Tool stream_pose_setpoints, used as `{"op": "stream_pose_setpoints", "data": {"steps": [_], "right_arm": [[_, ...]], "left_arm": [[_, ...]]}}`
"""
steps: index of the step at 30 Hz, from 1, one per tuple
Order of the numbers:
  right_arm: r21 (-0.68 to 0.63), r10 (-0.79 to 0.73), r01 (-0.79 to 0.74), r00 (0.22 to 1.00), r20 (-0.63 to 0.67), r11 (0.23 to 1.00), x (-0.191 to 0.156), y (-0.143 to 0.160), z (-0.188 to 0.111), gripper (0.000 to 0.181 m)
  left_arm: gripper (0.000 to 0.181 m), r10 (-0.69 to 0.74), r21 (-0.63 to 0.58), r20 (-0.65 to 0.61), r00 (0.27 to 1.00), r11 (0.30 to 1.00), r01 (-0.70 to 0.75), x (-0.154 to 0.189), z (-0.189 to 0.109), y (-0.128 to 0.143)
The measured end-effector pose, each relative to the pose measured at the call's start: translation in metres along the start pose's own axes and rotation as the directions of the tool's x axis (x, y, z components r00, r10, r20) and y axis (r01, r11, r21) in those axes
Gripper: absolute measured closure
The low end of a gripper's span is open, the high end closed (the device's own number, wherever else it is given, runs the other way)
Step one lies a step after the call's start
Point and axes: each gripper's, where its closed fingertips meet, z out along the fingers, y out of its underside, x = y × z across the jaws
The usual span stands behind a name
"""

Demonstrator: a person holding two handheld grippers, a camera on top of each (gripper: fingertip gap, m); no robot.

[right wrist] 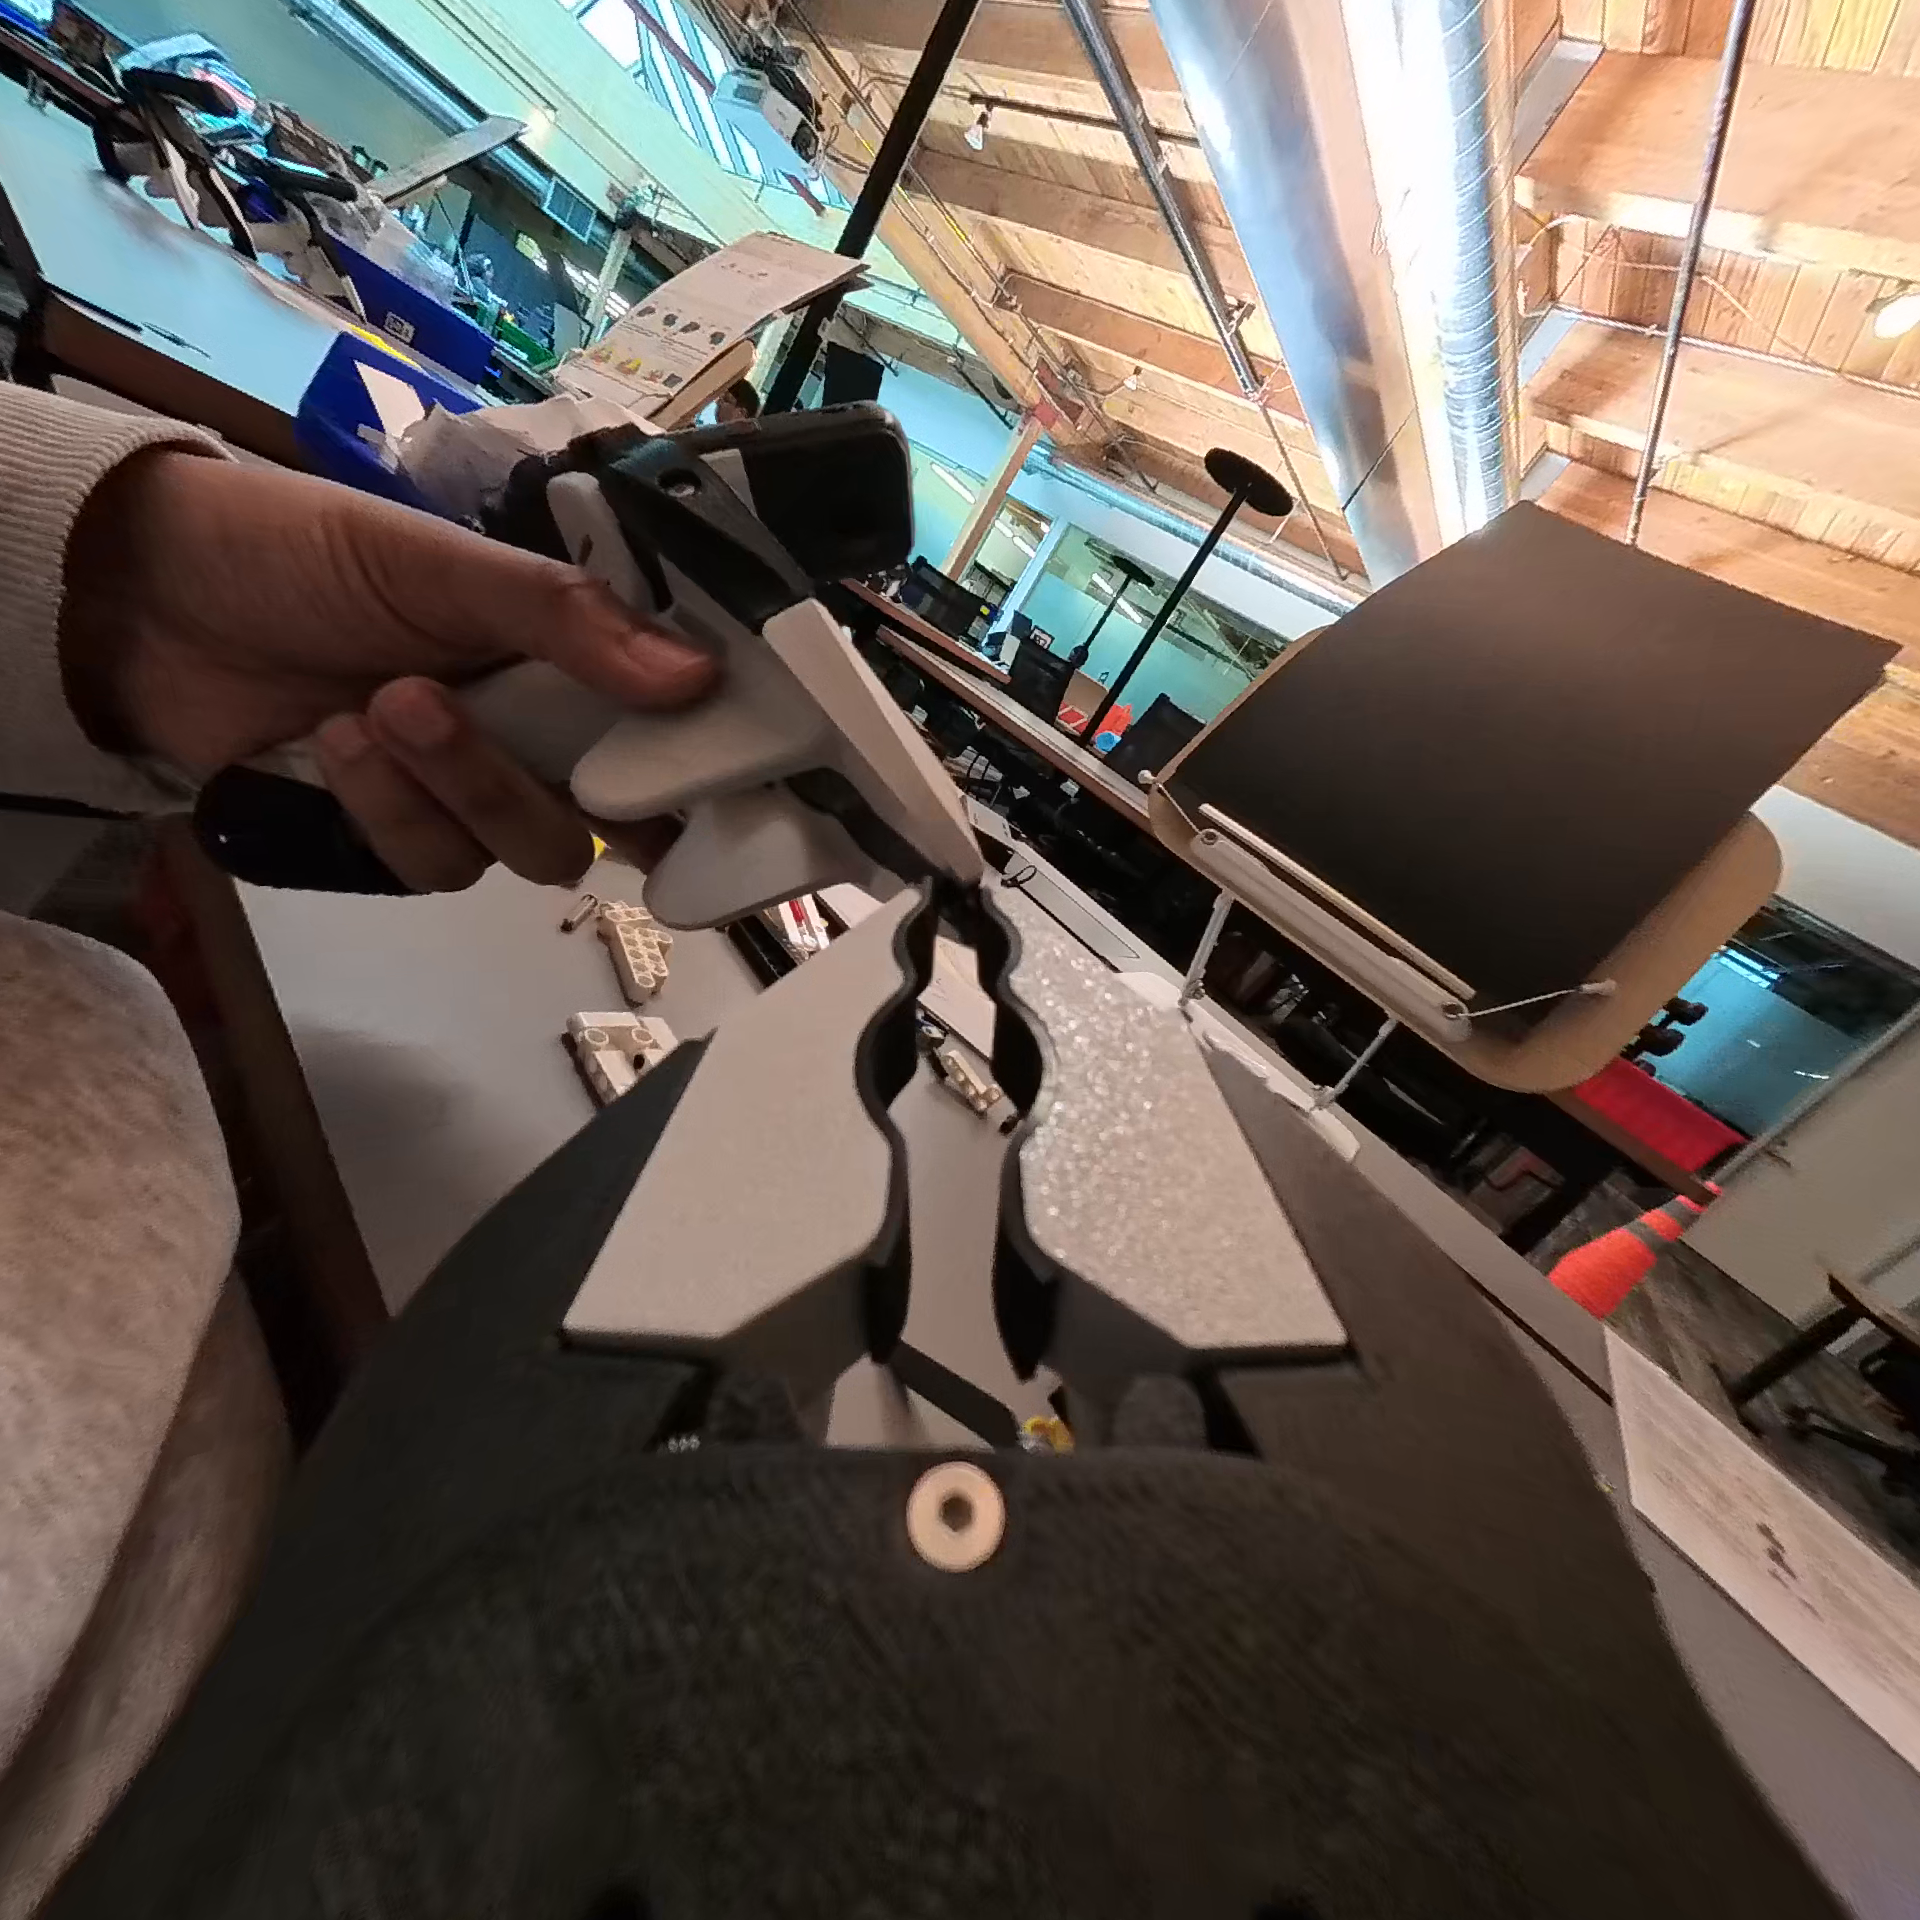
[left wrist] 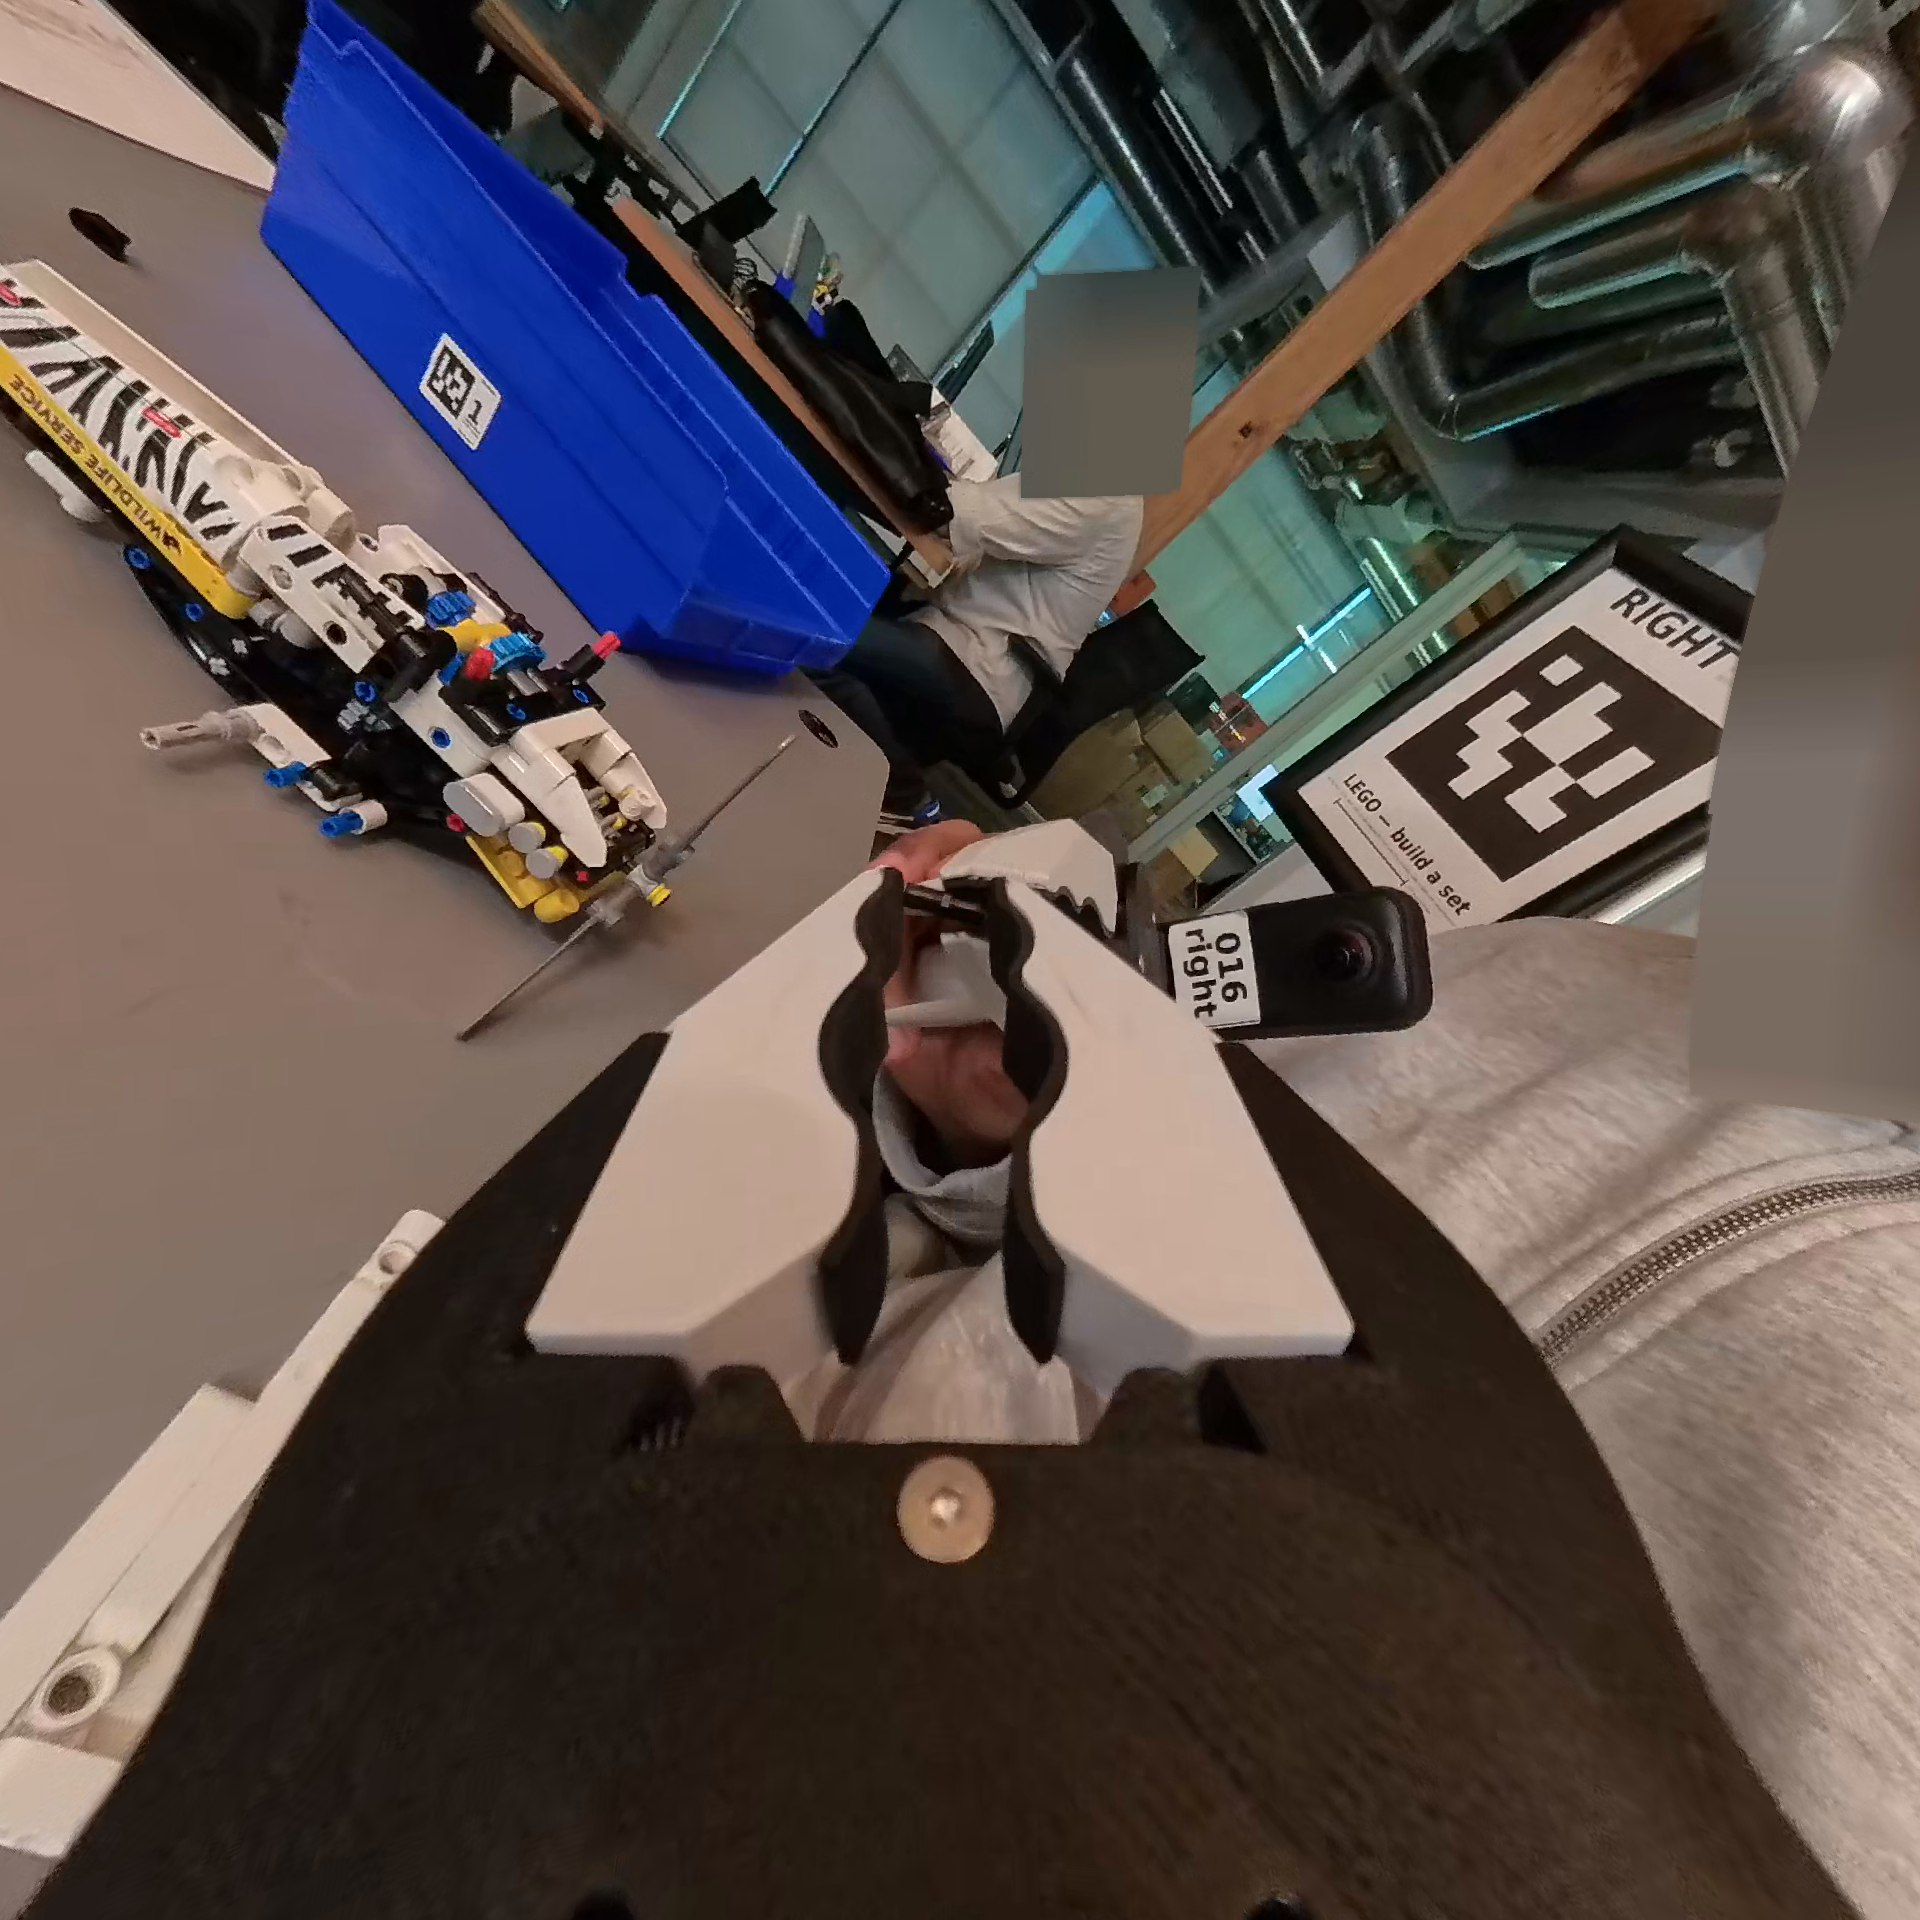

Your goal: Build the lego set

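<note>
lego model [left wrist: 364,665], zebra-striped white and yellow, lies on the grey table [left wrist: 260,1039] at ten o'clock, beside a blue bin [left wrist: 582,416]. left gripper [left wrist: 940,899] and right gripper [right wrist: 951,899] meet tip to tip, both pinching one small black pin [left wrist: 945,902]. loose white lego pieces [right wrist: 623,997] rest at nine o'clock of the right gripper.

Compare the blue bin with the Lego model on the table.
The blue bin is one plain colour with a square tag; the Lego model mixes white, zebra stripes, yellow and black. The bin is bulkier and lies beyond the model. Both rest on the grey table.
</note>
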Motion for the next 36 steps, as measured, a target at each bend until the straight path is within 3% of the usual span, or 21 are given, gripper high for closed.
{"op": "stream_pose_setpoints", "data": {"steps": [5,11,13,17,23,26,29,31,36], "right_arm": [[0.028,0.06,-0.059,0.998,-0.009,0.998,0.007,-0.002,-0.001,0.18],[0.152,0.367,-0.39,0.916,0.16,0.908,0.005,-0.013,-0.005,0.18],[0.153,0.424,-0.447,0.891,0.163,0.881,0.009,-0.006,-0.004,0.18],[0.137,0.435,-0.46,0.883,0.177,0.877,0.011,0.001,-0.005,0.18],[0.128,0.421,-0.45,0.885,0.2,0.884,0.005,0.0,-0.004,0.18],[0.174,0.417,-0.452,0.886,0.204,0.875,0.006,-0.008,-0.008,0.18],[0.163,0.416,-0.455,0.881,0.223,0.875,0.002,-0.008,-0.007,0.18],[0.146,0.411,-0.446,0.885,0.221,0.883,0.0,-0.005,-0.005,0.18],[0.13,0.395,-0.426,0.894,0.214,0.895,-0.001,-0.003,-0.005,0.18]], "left_arm": [[0.155,-0.04,0.029,-0.044,0.998,0.999,0.041,-0.001,-0.004,-0.004],[0.139,-0.216,0.048,-0.31,0.926,0.969,0.242,0.012,-0.005,-0.004],[0.141,-0.245,0.016,-0.332,0.911,0.964,0.265,0.013,-0.002,0.002],[0.166,-0.216,0.005,-0.316,0.924,0.973,0.23,0.013,-0.003,0.003],[0.18,-0.209,0.042,-0.293,0.933,0.972,0.231,0.007,-0.008,-0.004],[0.169,-0.242,0.006,-0.267,0.933,0.968,0.252,0.0,-0.006,0.005],[0.155,-0.291,-0.017,-0.335,0.896,0.953,0.303,0.009,-0.004,0.007],[0.159,-0.302,-0.03,-0.369,0.879,0.949,0.313,0.015,-0.003,0.007],[0.172,-0.277,0.003,-0.318,0.907,0.956,0.294,0.008,-0.006,0.003]]}}
